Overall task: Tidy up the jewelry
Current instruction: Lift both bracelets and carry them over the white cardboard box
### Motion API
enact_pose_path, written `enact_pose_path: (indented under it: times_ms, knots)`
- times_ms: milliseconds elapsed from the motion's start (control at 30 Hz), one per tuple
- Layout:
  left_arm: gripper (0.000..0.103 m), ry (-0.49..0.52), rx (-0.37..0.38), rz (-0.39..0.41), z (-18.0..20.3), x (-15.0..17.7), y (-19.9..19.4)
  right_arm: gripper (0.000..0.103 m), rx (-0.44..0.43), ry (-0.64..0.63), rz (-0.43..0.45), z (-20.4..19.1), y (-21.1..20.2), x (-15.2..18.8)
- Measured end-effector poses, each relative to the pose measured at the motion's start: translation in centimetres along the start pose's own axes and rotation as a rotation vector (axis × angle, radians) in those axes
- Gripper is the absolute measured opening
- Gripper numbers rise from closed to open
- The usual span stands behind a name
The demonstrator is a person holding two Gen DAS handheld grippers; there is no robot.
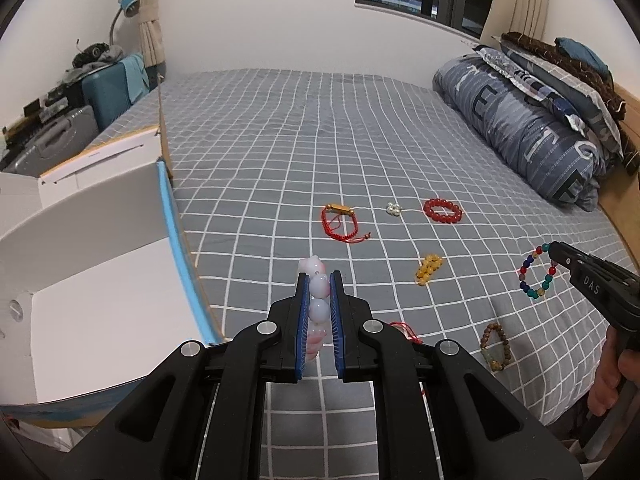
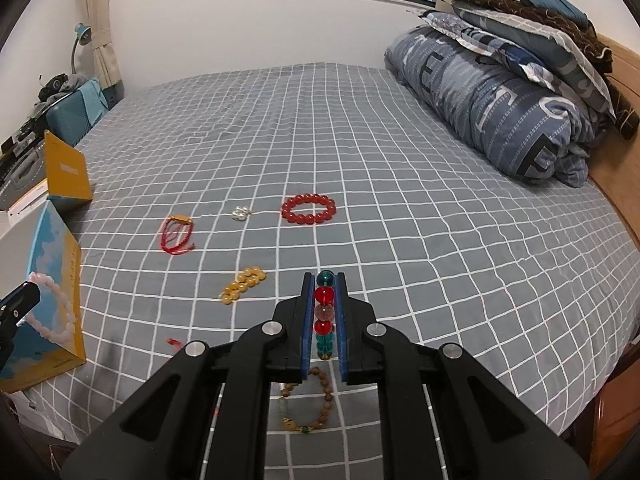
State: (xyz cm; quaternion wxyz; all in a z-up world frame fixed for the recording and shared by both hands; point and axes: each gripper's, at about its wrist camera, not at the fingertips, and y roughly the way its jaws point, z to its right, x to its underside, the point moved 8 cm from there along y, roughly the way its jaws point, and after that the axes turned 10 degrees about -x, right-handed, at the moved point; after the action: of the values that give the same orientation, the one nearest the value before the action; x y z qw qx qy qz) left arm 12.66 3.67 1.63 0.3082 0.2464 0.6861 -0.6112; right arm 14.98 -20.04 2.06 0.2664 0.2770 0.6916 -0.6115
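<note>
The left gripper (image 1: 319,286) squeezes a pink bead bracelet (image 1: 318,304) above the bed, beside an open white box (image 1: 100,300). The right gripper (image 2: 325,300) squeezes a shiny colorful bead bracelet (image 2: 325,312). Below lies a soft gray checked sheet (image 1: 280,140), with a round red bead bracelet (image 1: 443,211), yellow beads (image 1: 429,266) and a folded blue quilt (image 1: 520,128).
</note>
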Motion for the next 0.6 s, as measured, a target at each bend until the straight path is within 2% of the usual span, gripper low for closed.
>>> enact_pose_path:
  times_ms: [600]
  knots:
    - [0.010,-0.056,-0.054,0.051,-4.6,-0.6,-4.3,0.009,-0.061,-0.064,0.049,-6.6,-3.4,-1.3]
